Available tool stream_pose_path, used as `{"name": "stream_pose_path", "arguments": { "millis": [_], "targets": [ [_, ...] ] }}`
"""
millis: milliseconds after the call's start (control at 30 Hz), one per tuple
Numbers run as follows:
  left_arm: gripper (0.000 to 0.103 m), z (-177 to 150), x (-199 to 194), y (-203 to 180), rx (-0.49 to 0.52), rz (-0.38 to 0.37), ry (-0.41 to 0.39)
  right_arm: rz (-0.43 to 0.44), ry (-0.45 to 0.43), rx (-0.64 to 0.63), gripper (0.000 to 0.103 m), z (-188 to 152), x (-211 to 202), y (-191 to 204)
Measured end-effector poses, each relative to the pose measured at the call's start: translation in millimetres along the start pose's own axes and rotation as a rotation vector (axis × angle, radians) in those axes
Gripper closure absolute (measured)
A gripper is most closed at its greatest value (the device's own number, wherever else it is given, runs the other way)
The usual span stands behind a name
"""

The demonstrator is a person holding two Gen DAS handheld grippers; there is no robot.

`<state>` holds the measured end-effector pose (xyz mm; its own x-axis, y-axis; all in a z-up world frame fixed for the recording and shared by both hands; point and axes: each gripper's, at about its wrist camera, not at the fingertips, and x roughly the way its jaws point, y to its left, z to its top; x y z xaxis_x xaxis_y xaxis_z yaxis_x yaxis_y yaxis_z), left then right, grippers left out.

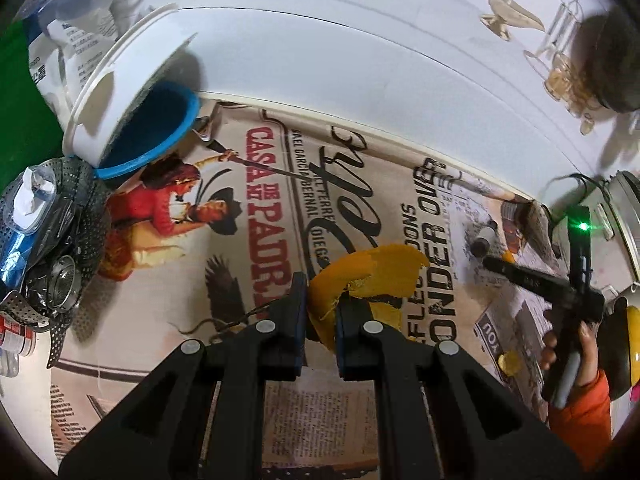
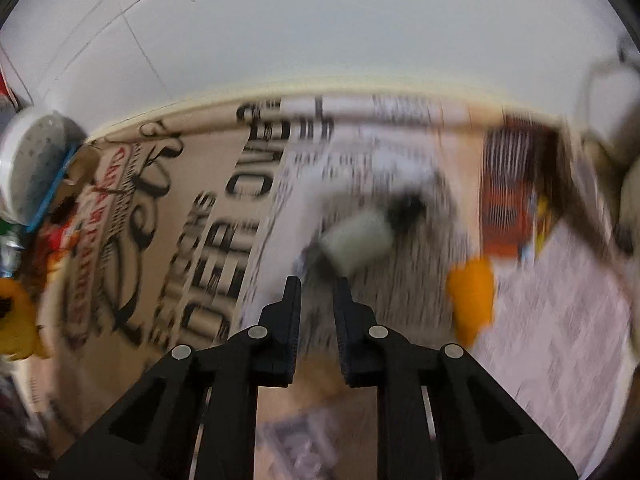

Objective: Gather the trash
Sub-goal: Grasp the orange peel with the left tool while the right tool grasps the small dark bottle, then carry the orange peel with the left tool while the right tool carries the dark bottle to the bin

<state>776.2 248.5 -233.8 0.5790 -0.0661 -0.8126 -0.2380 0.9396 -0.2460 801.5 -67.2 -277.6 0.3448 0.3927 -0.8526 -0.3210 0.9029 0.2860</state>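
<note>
My left gripper (image 1: 321,304) pinches an orange peel (image 1: 370,276). My right gripper (image 2: 317,286) is squeezed together on nothing, with a small bottle (image 2: 358,242) just ahead.

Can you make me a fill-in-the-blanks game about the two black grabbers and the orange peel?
1. The left gripper is shut on a curled piece of ____ peel.
2. The table is covered with a printed ____ cloth.
3. The white tipped-over bucket lies beside a ____ round plastic bowl.
4. The right gripper points at a small white-and-black ____.

Missing words: orange; newspaper; blue; cylinder
</note>
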Motion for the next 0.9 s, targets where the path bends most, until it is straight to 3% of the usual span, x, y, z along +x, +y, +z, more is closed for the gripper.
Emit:
{"name": "stream_pose_path", "arguments": {
  "millis": [33,167,300,333,467,700,767,800,900],
  "targets": [
    [0.092,-1,0,-2,0.005,0.0,-0.001,0.007,0.035,0.016,0.088,-2,-2,-4],
    [0.092,-5,-2,-11,0.024,-0.007,-0.001,-0.006,0.004,0.076,0.084,-1,-20,-7],
    [0.092,-8,-3,-17,0.039,-0.011,0.004,-0.028,-0.091,0.183,0.06,22,-25,-14],
    [0.092,-9,-3,-17,0.044,-0.008,0.001,-0.048,-0.106,0.195,0.058,30,-23,-12],
    [0.092,-9,-5,-15,0.041,-0.006,-0.001,-0.133,-0.109,0.241,0.058,56,8,-9],
    [0.092,-7,-9,-10,0.035,0.0,-0.006,-0.176,-0.053,0.293,0.059,49,33,-23],
    [0.092,-7,-9,-11,0.035,0.002,-0.006,-0.172,-0.049,0.273,0.064,45,34,-23],
    [0.092,-7,-9,-12,0.034,0.003,-0.006,-0.165,-0.044,0.265,0.075,43,34,-23],
    [0.092,-7,-9,-19,0.037,0.003,-0.005,-0.135,-0.033,0.24,0.077,37,32,-23]
  ]
}}
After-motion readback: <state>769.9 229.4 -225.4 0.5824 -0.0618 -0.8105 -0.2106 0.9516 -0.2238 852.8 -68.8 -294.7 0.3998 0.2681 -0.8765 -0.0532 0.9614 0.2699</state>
